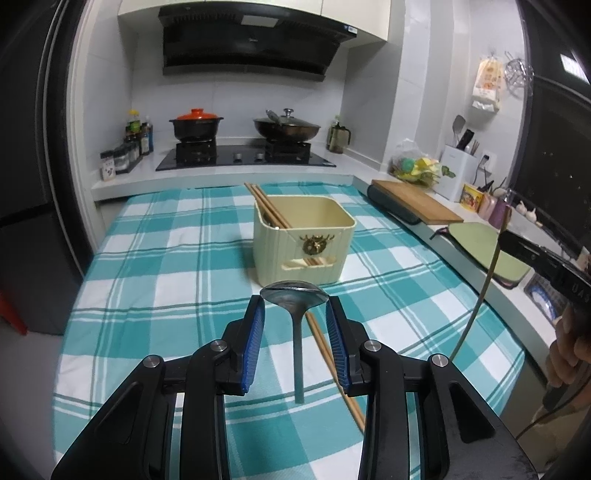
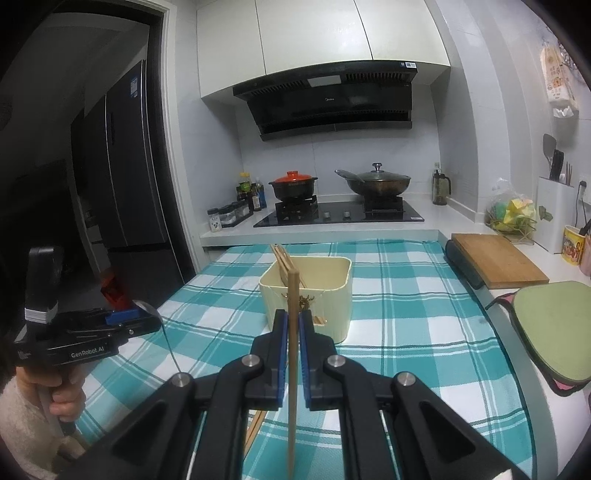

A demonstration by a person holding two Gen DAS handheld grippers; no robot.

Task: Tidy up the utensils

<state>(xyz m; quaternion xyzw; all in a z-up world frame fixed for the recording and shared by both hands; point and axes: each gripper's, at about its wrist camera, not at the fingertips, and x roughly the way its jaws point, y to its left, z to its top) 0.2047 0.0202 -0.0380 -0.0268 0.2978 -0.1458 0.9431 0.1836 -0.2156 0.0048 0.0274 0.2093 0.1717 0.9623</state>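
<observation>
We carry a spoon pinched by its bowl in the half-open left gripper and a chopstick clamped in the right gripper; either could swivel loose short of the holder ahead.

A table under a teal-and-white checked cloth fills the near area. Beyond it, a white counter carries a black gas hob with an orange-lidded pot on the left and a lidded wok on the right. A black range hood hangs beneath cream wall cabinets. Walls are white tile. A dark refrigerator stands far left. A wooden cutting board lies on the right counter.
</observation>
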